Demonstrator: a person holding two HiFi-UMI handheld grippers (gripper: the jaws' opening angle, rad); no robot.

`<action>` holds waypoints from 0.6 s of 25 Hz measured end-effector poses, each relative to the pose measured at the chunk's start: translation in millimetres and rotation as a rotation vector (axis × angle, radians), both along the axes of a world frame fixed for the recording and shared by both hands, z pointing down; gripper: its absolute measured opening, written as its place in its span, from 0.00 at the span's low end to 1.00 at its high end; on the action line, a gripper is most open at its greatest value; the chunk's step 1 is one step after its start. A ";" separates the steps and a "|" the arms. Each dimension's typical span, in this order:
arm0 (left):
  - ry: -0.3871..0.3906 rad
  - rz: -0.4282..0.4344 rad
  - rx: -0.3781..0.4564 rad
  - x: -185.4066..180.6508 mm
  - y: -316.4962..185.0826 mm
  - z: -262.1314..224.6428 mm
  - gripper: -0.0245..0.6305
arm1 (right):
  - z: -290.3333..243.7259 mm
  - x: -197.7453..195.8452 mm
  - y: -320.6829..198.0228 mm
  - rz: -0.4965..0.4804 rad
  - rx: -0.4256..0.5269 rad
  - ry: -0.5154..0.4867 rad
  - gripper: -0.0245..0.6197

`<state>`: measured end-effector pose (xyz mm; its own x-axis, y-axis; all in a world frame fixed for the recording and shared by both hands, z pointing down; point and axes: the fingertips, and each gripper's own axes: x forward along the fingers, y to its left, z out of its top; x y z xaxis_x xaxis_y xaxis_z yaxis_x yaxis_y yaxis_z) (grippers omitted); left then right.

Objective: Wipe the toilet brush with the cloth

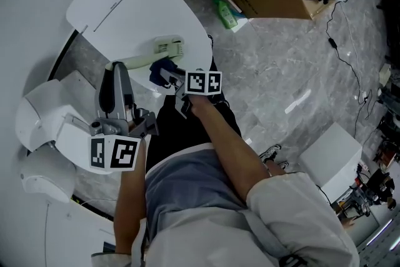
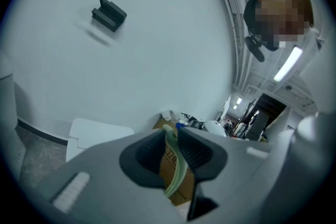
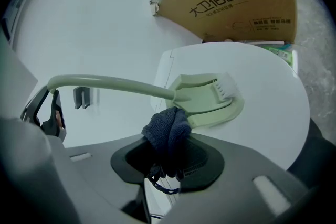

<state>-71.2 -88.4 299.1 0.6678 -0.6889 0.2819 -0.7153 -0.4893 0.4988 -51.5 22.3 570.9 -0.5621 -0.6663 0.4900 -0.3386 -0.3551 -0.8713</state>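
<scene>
Wiping underway: left gripper [image 2: 170, 139] jaws clamp toilet brush [image 2: 178, 168], right gripper [image 3: 167, 160] jaws clamp cloth [image 3: 167, 131], which should next rub along it.

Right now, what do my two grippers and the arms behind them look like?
Both the left gripper and the right gripper have pale grey moulded bodies with dark pads inside. Each carries a white cube printed with black square markers. The forearms are bare; a pale sleeve covers the right upper arm.

Both grey, left gripper [image 2: 170, 150] and right gripper [image 3: 168, 159] carry black-and-white marker cubes [image 1: 115, 153].
</scene>
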 end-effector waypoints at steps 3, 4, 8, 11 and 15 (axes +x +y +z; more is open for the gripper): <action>0.001 -0.001 0.002 1.5 -0.3 -0.8 0.04 | -0.2 6.2 4.7 -0.029 0.004 0.024 0.21; 0.002 -0.001 0.003 1.9 -0.2 -1.0 0.04 | -0.2 7.8 5.8 -0.038 0.008 0.035 0.21; 0.004 -0.008 0.004 0.5 -0.1 -0.6 0.04 | 0.7 11.2 10.7 -0.060 0.012 0.067 0.21; 0.002 -0.011 0.005 0.6 0.2 -0.7 0.04 | 1.4 14.1 15.6 -0.060 0.009 0.073 0.21; 0.000 -0.013 0.007 2.5 0.0 -1.3 0.04 | 1.7 20.0 19.7 -0.057 0.006 0.086 0.21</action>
